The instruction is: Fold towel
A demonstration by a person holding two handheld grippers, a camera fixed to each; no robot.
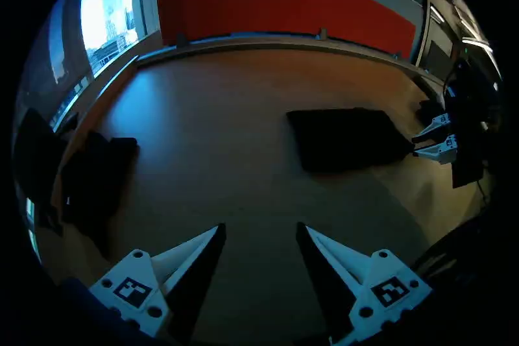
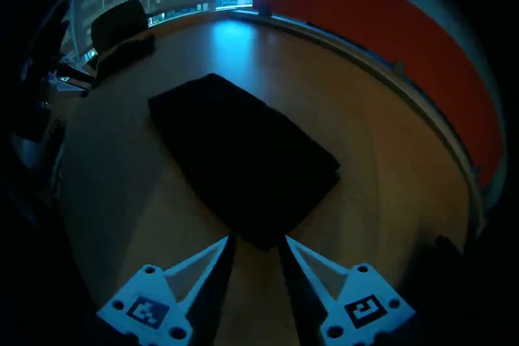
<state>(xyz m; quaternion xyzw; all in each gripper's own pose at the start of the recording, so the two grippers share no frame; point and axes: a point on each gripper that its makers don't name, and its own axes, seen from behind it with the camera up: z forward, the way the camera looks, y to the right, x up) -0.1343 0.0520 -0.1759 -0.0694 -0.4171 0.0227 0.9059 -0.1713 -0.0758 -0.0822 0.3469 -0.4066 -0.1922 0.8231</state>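
**Dark towel flat on the table, right gripper at its corner**

The towel (image 2: 243, 158) is dark and lies flat as a rectangle on the wooden table (image 2: 389, 171), in the middle of the right gripper view. Its nearest corner comes down between the two fingers of the right gripper (image 2: 257, 241), which stand a little apart (whether they touch the cloth, I cannot tell). In the left gripper view the towel (image 1: 344, 138) is farther away, right of centre, with the right gripper (image 1: 416, 145) at its right edge. The left gripper (image 1: 259, 226) is at the bottom of that frame, its fingers wide apart over bare table and holding nothing. A dark bundle (image 1: 97, 171) rests at the left, a red panel (image 1: 285, 12) runs along the top, and a window (image 1: 107, 15) is in the upper left.
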